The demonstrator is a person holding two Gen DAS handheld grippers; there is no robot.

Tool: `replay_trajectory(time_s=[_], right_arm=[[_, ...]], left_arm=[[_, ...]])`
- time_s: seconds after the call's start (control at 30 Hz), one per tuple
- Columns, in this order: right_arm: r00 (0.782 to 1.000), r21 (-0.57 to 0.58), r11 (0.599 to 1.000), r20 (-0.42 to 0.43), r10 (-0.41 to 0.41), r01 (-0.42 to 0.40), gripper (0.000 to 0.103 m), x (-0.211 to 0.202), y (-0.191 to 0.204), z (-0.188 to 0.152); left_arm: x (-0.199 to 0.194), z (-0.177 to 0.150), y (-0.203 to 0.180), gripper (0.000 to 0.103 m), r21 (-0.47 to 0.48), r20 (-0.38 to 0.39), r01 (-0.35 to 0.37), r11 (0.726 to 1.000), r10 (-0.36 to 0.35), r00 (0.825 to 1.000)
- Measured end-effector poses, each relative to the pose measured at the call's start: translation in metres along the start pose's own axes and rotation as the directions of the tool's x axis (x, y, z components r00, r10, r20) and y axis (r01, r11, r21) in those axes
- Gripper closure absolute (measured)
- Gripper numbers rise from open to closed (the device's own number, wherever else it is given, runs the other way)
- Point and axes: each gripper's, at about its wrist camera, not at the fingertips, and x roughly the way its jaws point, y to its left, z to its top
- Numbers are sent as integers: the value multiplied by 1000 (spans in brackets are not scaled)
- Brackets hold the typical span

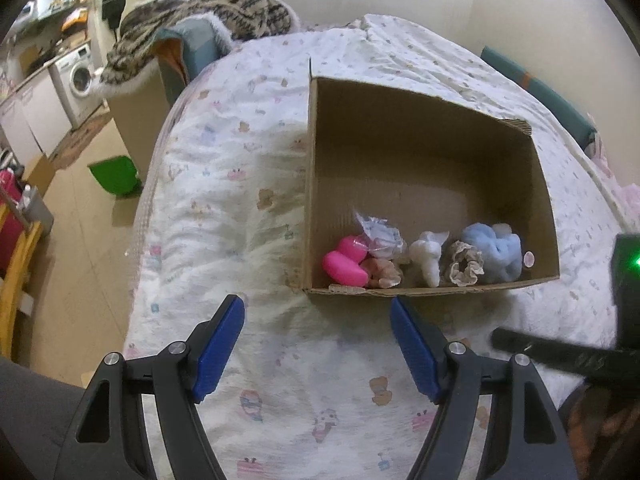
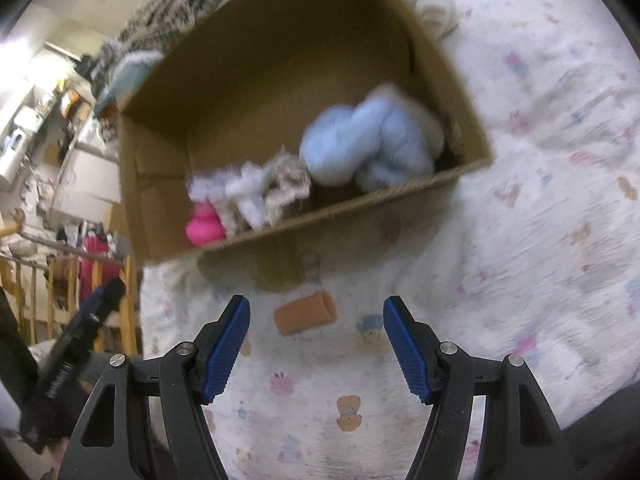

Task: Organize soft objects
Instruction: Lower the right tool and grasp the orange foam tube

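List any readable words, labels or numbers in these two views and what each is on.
None can be read.
White lettering on the other tongs' black body, seen in the left wrist view: too blurred.
Small round sticker inside the cardboard box: too small.
Bedspread: cartoon pictures only, no legible words.

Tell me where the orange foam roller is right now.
In the right wrist view, the orange foam roller lies on the bedspread, just outside the cardboard box.
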Motion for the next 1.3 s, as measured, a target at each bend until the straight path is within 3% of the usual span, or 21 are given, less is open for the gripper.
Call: replay_trajectory(time_s=[0.23, 0.3, 0.37, 0.4, 0.47, 0.6, 0.87, 1.1, 1.17, 1.23, 1.3], right_arm=[[989, -170, 981, -94, -110, 93, 30, 49, 29, 0], [984, -215, 968, -97, -151, 128, 44, 55, 36, -2], [979, -261, 956, -113, -167, 133, 67, 60, 41, -6], [979, -267, 956, -125, -158, 120, 68, 62, 42, -8], [979, -282, 954, -142, -147, 103, 93, 63, 45, -12], [986, -290, 955, -129, -108, 67, 93, 52, 51, -18], [997, -141, 989, -62, -54, 45, 93, 7, 17, -18], [999, -19, 999, -22, -46, 45, 93, -10, -19, -21], [999, -8, 999, -21, -43, 43, 93, -9, -21, -20], [999, 2, 999, -17, -32, 32, 93, -10, -21, -18], [1000, 4, 1000, -7, -23, 23, 93, -16, -23, -20]], left_arm=[[12, -3, -1, 30, -12, -40, 1, 1000, -1, 999], [14, -3, -1, 30, -13, -46, 5, 1000, -5, 999], [15, -4, -3, 30, -3, -49, -3, 1000, 3, 999], [16, -4, -4, 30, 2, -52, -4, 1000, 4, 999], [21, -6, -7, 30, 9, -69, 2, 1000, -1, 998], [30, -11, -17, 30, 34, -88, 23, 999, -20, 996], [54, -24, -58, 32, 120, -110, 137, 983, -124, 986], [88, -31, -88, 60, 183, -130, 194, 964, -172, 977], [97, -31, -91, 61, 181, -140, 193, 964, -169, 976], [107, -31, -90, 79, 168, -158, 186, 968, -160, 974], [114, -32, -90, 87, 156, -189, 212, 965, -181, 965]])
